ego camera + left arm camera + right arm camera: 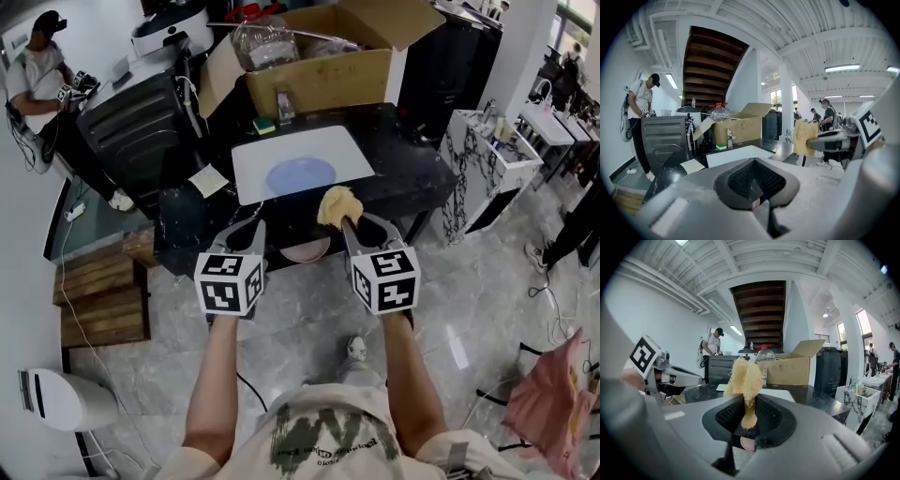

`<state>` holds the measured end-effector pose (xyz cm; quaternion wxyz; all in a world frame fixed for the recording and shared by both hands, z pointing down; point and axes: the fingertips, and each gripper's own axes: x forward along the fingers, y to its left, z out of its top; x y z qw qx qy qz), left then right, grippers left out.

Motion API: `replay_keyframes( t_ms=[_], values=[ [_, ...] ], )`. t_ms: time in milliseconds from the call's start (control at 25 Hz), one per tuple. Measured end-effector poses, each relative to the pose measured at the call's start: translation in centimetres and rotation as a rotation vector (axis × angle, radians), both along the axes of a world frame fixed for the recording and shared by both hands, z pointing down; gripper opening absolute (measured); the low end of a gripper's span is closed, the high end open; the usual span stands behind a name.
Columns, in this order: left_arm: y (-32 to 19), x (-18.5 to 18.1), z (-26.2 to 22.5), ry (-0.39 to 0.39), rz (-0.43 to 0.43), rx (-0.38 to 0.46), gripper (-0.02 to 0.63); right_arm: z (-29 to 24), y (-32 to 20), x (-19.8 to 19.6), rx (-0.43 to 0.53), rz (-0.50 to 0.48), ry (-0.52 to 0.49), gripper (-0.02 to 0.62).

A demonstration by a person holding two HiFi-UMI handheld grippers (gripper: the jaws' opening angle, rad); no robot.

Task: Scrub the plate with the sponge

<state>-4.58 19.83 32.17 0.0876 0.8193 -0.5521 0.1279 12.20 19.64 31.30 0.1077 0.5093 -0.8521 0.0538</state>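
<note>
1. The head view is the only one showing the blue plate. It lies flat on a white mat on the black table. From the gripper views' low angle only the mat's edge shows.
2. The right gripper view shows the clamp: the right gripper has its jaws clenched on the yellow sponge, which sticks up above the pads.
3. The left gripper view shows the left gripper with its pads together and nothing between them. The sponge sits at 2 o'clock in that view.
4. In the head view the plate is at about 10 o'clock from the sponge, near but not touching. From the left gripper it is at 1 o'clock. The right gripper is over the table's near edge.
5. Around them:
   - A cardboard box is at 12 o'clock behind the mat.
   - A green-yellow sponge is beside the box.
   - A paper note is at 9 o'clock from the plate.
   - A pink dish is at the near edge, between the grippers.
6. Nothing stands between the sponge and the plate.
</note>
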Motion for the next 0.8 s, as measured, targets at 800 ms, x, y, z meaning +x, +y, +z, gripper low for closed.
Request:
replay_keyframes(
  t_ms=[800],
  values=[
    [-14.8, 3.7, -0.4, -0.045, -0.115, -0.008, 0.003, -0.1, -16.4, 2.7, -0.006, -0.152, -0.027, 0.063]
  ],
)
